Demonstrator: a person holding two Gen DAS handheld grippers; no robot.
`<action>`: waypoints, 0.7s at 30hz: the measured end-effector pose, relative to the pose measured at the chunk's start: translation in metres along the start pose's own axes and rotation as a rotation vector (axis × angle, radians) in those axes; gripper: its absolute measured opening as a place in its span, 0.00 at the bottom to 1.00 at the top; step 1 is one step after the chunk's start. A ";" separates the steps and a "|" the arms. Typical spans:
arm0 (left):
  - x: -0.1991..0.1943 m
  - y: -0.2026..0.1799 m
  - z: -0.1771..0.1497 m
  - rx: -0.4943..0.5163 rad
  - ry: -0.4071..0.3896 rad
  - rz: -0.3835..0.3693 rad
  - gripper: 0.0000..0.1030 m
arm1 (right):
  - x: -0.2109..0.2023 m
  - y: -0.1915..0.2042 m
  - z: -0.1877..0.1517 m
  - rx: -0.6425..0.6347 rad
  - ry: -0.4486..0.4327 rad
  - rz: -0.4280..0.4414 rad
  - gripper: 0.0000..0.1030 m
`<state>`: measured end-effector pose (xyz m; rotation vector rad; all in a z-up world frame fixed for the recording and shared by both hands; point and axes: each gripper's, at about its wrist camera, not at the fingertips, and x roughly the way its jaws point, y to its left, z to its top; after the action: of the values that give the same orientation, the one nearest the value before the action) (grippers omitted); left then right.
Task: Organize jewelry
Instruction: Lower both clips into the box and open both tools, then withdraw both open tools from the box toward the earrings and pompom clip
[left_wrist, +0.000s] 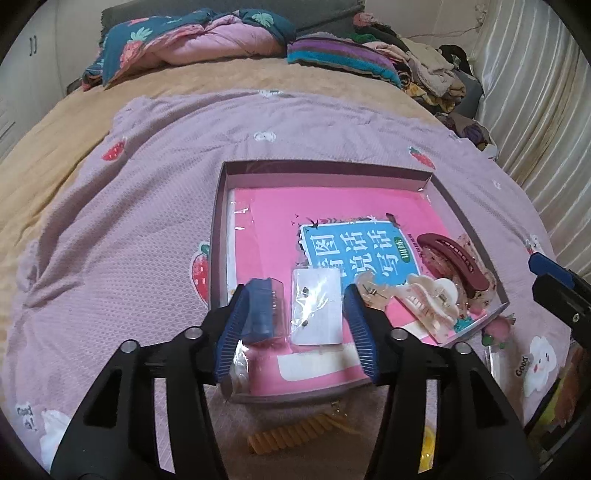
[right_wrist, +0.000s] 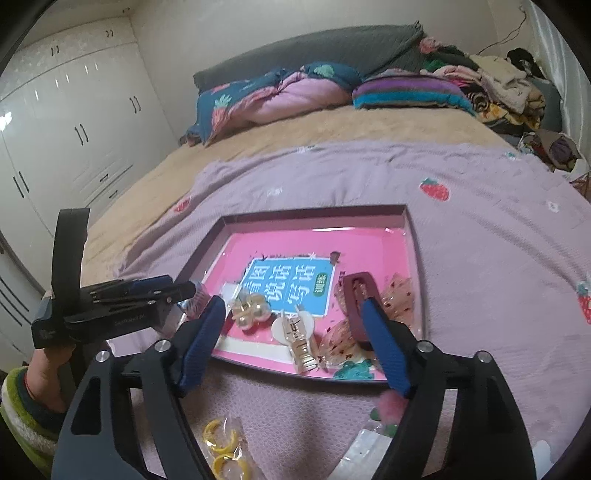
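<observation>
Hovering spread over the tray (left_wrist: 461, 225), the left gripper (left_wrist: 295, 325) frames a light, slippery earring packet (left_wrist: 317, 306); pinch its edge.

Bed (left_wrist: 74, 122) under tan sheet, lilac strawberry-print blanket (left_wrist: 147, 206) spread over it; on blanket: shallow tray (left_wrist: 218, 221) centre, orange spiral hair tie (left_wrist: 295, 432) near edge, bagged yellow rings (right_wrist: 221, 443) near; folded quilt (left_wrist: 192, 40) far.

tray (left_wrist: 465, 218): matt cardboard | book cover (left_wrist: 332, 206): glossy pink | bedspread (left_wrist: 147, 206): textured lilac cloth | dark red hair clip (left_wrist: 458, 258): smooth plastic | gripper pads (left_wrist: 360, 325): ribbed blue
</observation>
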<state>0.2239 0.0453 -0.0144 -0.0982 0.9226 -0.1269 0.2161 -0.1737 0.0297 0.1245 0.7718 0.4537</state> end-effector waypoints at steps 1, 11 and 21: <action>-0.003 -0.001 0.000 0.002 -0.005 0.002 0.48 | -0.003 -0.001 0.001 0.002 -0.006 0.001 0.74; -0.046 -0.007 0.001 0.001 -0.079 0.020 0.82 | -0.038 -0.012 0.006 0.045 -0.079 -0.027 0.86; -0.084 -0.017 -0.003 -0.003 -0.149 0.022 0.91 | -0.087 -0.028 0.010 0.073 -0.173 -0.058 0.87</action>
<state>0.1702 0.0411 0.0517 -0.0984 0.7745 -0.0963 0.1784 -0.2361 0.0855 0.2060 0.6205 0.3545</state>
